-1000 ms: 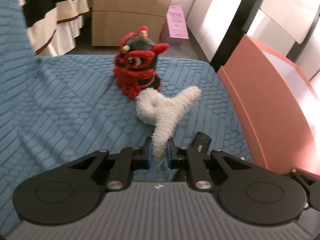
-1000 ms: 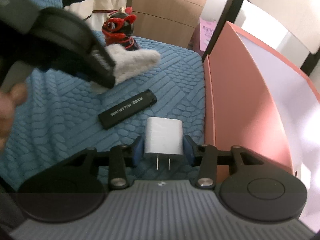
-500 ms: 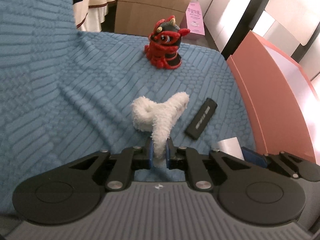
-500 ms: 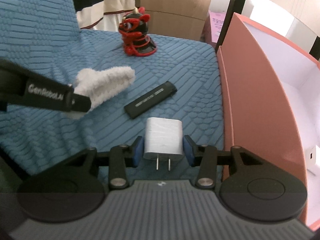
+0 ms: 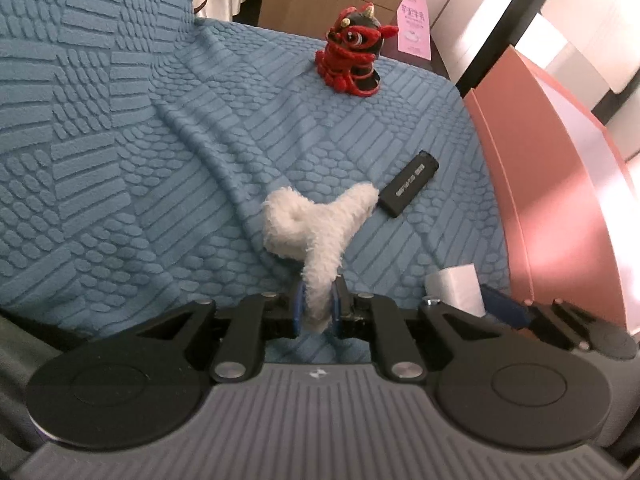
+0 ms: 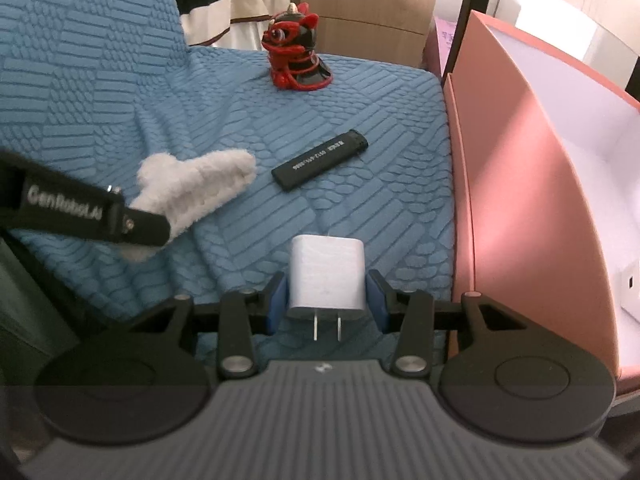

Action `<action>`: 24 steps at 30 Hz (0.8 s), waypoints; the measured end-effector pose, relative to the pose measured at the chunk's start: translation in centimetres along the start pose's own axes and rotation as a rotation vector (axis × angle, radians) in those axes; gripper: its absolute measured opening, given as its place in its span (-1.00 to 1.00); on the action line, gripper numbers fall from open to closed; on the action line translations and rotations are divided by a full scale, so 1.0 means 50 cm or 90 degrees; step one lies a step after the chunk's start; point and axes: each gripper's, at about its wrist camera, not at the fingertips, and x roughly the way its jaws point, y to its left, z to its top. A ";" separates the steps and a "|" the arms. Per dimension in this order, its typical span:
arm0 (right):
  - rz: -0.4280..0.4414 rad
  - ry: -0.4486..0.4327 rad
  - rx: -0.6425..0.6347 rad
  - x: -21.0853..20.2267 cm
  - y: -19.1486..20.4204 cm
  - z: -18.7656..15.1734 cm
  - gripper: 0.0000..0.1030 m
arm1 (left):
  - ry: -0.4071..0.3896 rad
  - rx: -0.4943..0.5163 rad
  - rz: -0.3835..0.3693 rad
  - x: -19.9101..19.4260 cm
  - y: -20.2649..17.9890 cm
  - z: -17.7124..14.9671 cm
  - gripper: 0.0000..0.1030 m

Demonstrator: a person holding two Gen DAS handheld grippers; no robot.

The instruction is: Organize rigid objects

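Charger (image 6: 327, 271) sits clamped in our right gripper (image 6: 327, 304), prongs toward the camera; our left gripper (image 5: 317, 307) pinches a fuzzy white clip (image 5: 316, 232). Only the right view shows inside the pink box (image 6: 520, 184) at the blue cover's (image 5: 120, 140) right edge. A black lighter (image 6: 320, 160) lies mid-cover, a red figurine (image 6: 295, 53) near the far edge.

A wall charger (image 6: 327, 271) sits between the right gripper (image 6: 327, 300) fingers. Ahead lies a lighter (image 6: 320, 160), a figurine (image 6: 296, 64) beyond it. A box (image 6: 520, 184) stands to the right.
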 end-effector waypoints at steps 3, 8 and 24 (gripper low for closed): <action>0.006 0.002 0.010 -0.001 -0.005 0.003 -0.10 | 0.005 -0.005 -0.018 -0.001 0.001 0.003 -0.54; 0.019 0.008 0.033 0.005 -0.015 0.002 -0.07 | 0.002 -0.003 -0.005 0.004 0.003 0.010 -0.14; 0.033 -0.014 0.067 0.003 -0.024 0.006 -0.12 | -0.004 0.038 0.021 0.021 0.006 0.024 0.19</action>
